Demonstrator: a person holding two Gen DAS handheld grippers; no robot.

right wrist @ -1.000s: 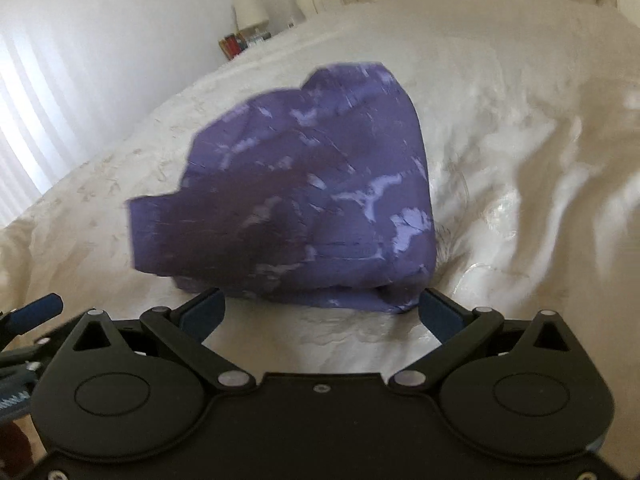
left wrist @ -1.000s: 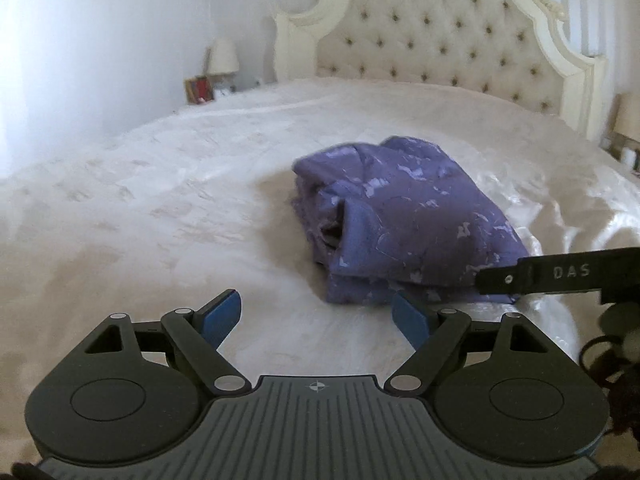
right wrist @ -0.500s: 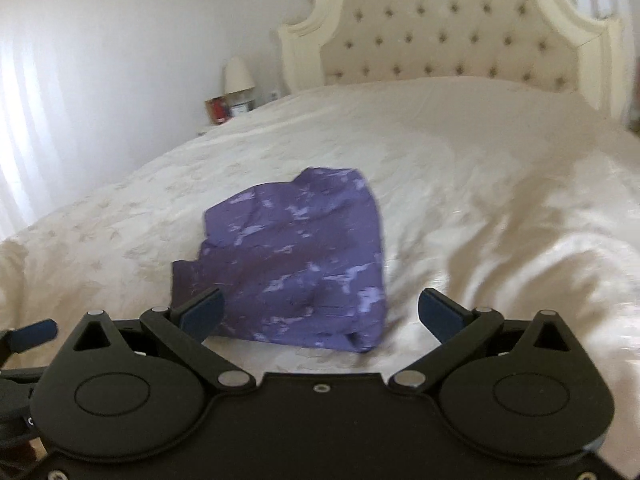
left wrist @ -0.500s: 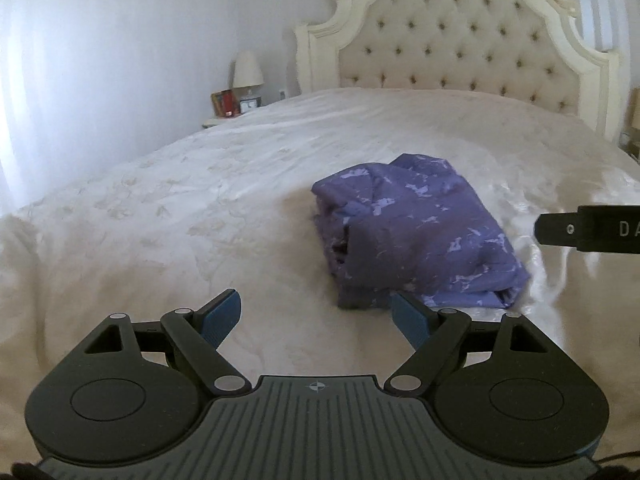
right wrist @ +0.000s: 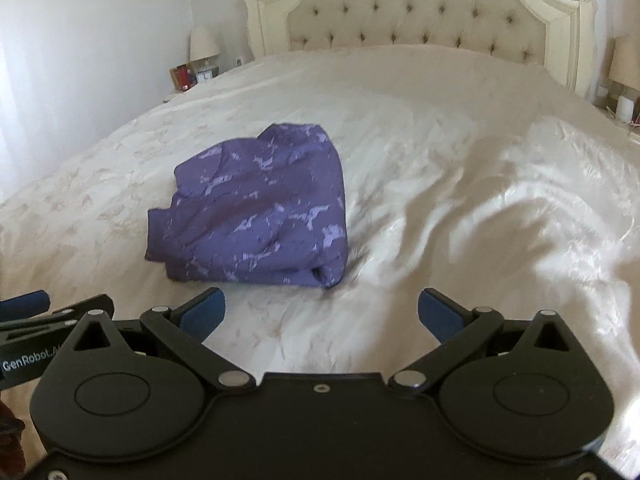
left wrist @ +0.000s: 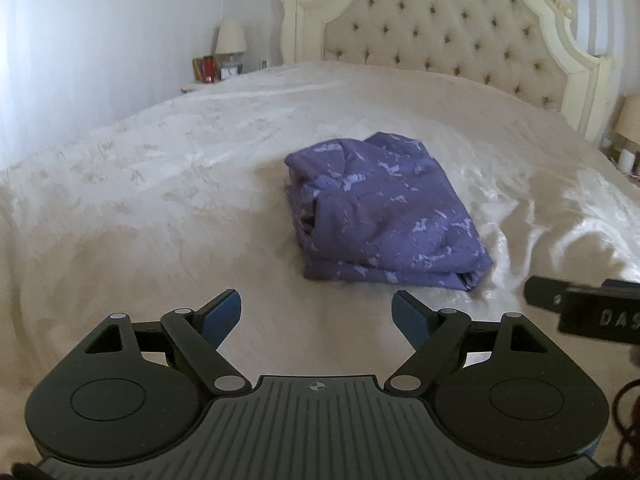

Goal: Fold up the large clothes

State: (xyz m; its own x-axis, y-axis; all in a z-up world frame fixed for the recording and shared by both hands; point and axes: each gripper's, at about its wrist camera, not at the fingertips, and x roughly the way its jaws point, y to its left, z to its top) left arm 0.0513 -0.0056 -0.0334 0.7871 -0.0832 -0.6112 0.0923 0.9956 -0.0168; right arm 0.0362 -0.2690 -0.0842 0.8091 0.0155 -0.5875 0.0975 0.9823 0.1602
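A purple patterned garment lies folded into a thick bundle on the cream bedspread, in the middle of the bed. The right wrist view shows the same garment left of centre. My left gripper hovers short of the bundle's near edge, open, with nothing between its blue pads. My right gripper is also open and empty, a little back from the bundle's near right corner. Part of the right gripper's body shows at the right edge of the left wrist view.
A tufted cream headboard stands at the far end of the bed. A nightstand with a lamp and small items is at the back left, another lamp at the back right. The bedspread is rumpled right of the garment.
Both grippers have drawn back and risen away from the garment, the right one more, so the bundle looks smaller and farther. The garment lies still.
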